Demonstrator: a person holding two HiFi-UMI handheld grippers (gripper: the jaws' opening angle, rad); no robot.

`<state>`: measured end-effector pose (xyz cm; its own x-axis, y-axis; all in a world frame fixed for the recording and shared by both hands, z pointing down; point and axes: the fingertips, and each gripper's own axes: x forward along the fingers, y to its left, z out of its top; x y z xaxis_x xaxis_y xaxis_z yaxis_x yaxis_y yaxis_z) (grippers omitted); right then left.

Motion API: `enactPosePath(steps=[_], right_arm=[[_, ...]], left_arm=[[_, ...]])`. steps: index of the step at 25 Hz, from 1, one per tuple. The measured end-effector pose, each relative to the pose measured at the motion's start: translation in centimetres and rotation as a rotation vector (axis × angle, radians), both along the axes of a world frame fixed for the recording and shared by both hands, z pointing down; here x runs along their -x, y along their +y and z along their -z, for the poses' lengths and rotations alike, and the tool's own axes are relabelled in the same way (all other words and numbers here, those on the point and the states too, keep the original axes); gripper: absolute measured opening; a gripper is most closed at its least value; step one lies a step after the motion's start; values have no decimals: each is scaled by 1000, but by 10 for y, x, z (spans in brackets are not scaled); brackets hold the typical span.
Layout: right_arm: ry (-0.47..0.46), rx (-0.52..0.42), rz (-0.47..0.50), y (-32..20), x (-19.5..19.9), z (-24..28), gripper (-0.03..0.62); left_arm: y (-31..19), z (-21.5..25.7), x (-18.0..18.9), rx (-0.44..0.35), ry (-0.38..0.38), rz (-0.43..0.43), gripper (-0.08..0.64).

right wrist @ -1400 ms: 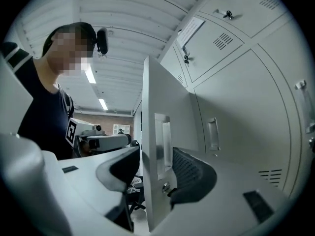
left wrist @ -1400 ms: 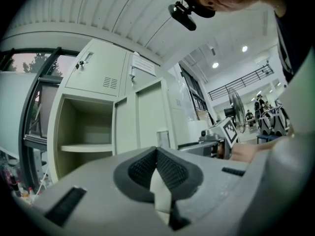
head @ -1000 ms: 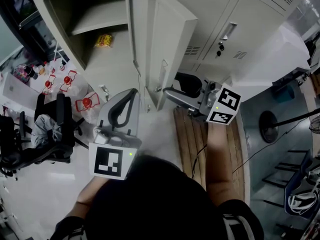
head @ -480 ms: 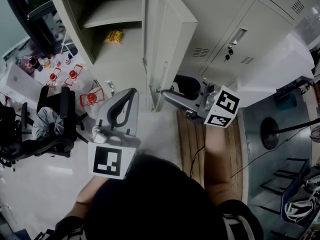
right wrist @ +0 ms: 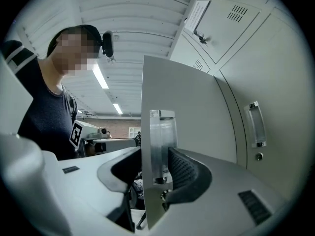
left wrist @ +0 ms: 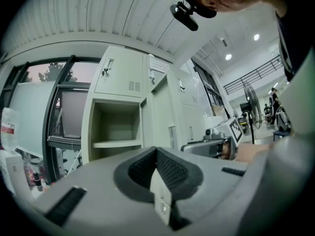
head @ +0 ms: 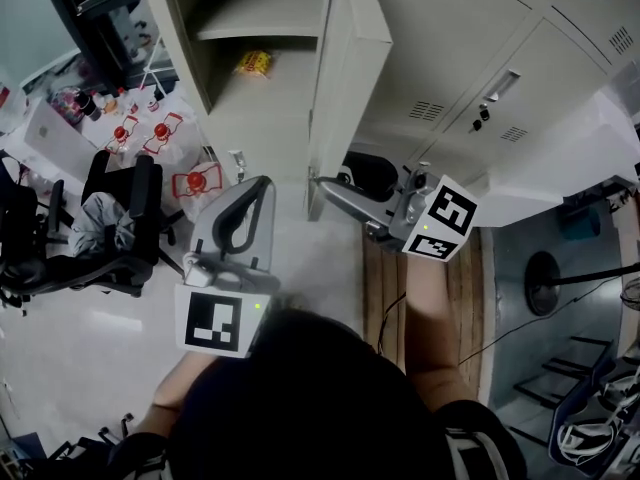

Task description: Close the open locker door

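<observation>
Ceiling strip lights (right wrist: pixel 100 76) are lighting the room evenly and brightly, daylight is glowing through a window (left wrist: pixel 47 75), both gripper views are bending strongly toward dark round edges, and the head view is curving at its borders

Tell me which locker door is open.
The door beside the shelved compartment, its edge between the right gripper's closing jaws; the doors to its right sit flush.

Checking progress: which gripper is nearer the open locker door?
Right. The right gripper has the locker door between its closing jaws, at its edge; the left gripper hangs back, apart from it.
</observation>
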<state>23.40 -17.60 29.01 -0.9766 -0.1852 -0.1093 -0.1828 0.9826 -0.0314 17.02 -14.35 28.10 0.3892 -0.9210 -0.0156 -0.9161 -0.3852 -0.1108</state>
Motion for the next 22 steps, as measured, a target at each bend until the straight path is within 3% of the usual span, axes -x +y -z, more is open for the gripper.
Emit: enactPosePath(steps=[22], right_arm=[[8, -7, -3, 4, 34, -2, 133]], left_arm=[[12, 1, 22, -20, 8, 71, 2]])
